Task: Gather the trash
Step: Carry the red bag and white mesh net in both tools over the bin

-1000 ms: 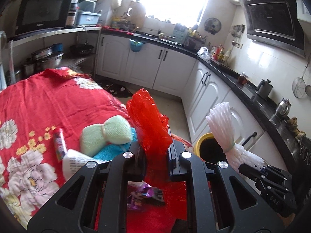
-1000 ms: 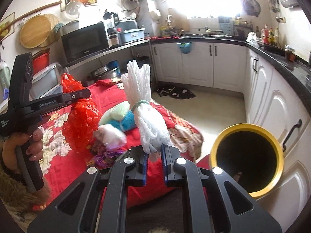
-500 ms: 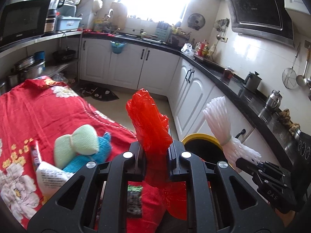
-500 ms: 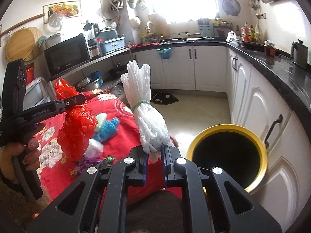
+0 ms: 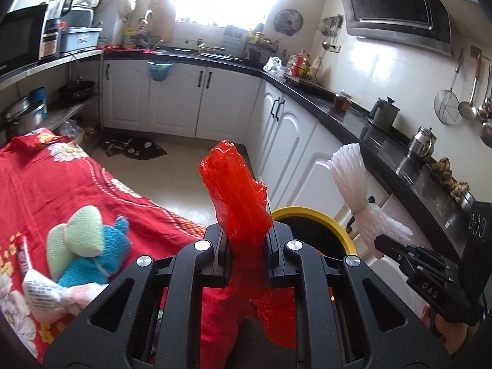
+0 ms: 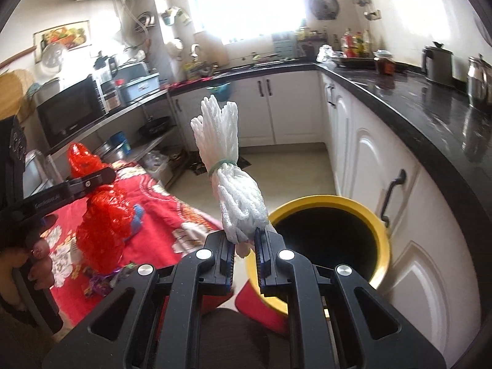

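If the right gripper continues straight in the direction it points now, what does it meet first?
Probably the near rim of the yellow bin, just ahead of the right gripper holding the white foam net; depth is unclear.

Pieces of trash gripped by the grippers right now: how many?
2: a crumpled red plastic bag in the left gripper, a banded white foam-net bundle in the right gripper.

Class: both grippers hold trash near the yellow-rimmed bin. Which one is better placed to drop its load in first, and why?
Probably the right. The right gripper, shut on the white foam net bundle, sits at the yellow-rimmed bin. The left gripper, clamping the red plastic bag, hangs nearer the red floral cloth.
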Tool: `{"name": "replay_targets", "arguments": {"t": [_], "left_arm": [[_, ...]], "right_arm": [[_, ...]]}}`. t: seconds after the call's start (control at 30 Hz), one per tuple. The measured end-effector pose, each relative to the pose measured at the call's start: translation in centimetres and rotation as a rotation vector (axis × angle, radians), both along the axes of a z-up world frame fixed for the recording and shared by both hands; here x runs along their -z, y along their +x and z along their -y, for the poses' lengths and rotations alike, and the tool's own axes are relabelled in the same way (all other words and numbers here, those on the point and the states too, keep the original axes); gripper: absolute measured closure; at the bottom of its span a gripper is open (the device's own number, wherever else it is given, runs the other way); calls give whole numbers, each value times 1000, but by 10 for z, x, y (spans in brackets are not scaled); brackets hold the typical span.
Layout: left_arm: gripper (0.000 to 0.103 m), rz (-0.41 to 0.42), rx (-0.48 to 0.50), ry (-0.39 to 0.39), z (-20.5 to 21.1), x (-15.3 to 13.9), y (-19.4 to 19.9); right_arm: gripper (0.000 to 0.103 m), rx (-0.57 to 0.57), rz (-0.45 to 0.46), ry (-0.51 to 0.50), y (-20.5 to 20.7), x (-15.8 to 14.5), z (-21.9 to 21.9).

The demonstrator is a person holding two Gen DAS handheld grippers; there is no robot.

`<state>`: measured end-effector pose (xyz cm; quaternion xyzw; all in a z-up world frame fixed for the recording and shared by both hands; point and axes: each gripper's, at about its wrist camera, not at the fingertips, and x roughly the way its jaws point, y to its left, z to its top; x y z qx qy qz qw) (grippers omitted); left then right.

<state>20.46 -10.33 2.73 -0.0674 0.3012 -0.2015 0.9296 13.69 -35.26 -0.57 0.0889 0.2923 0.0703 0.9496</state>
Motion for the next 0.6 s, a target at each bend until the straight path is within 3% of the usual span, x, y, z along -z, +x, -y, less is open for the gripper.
{"name": "replay_targets", "arguments": {"t": [0.6], "left_arm": [[93, -51, 114, 22, 73, 36, 41]], "right_arm": [[92, 167, -109, 12, 19, 46, 57]]}}
